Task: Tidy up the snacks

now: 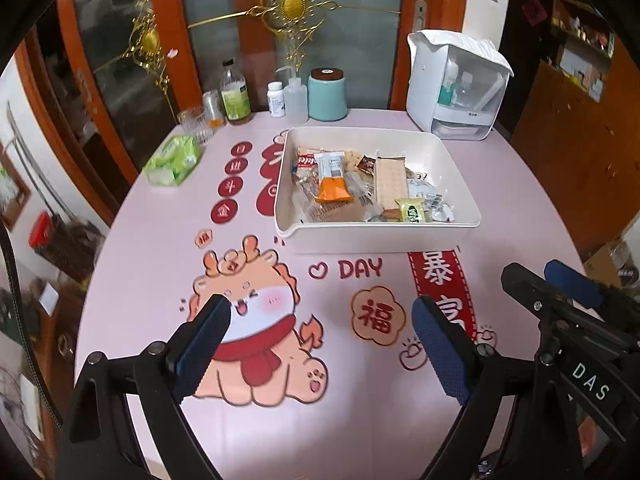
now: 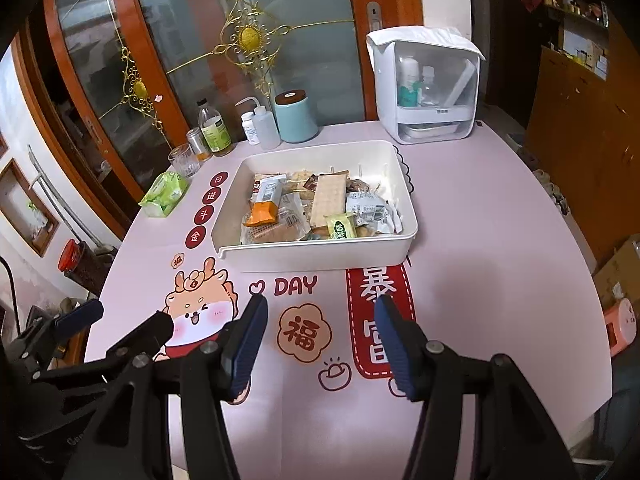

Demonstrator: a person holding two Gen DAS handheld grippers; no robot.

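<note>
A white tray (image 1: 380, 236) (image 2: 320, 252) stands mid-table on the pink printed cloth, holding several wrapped snacks. Among them are an orange packet (image 1: 334, 190) (image 2: 262, 214), a long cracker pack (image 1: 390, 180) (image 2: 328, 196) and a small green packet (image 1: 412, 210) (image 2: 341, 227). My left gripper (image 1: 320, 304) (image 2: 124, 320) hovers open over the cartoon dragon print, nearer to me than the tray, with nothing between its blue pads. My right gripper (image 2: 320, 300) (image 1: 560, 284) is beside it on the right, open and empty, also short of the tray.
A green tissue pack (image 1: 174, 160) (image 2: 164, 194) lies left of the tray. Along the back edge stand a glass (image 2: 184, 160), bottles, a teal canister (image 1: 328, 94) (image 2: 296, 116) and a white storage box (image 1: 456, 84) (image 2: 424, 84). Behind them is a glass door.
</note>
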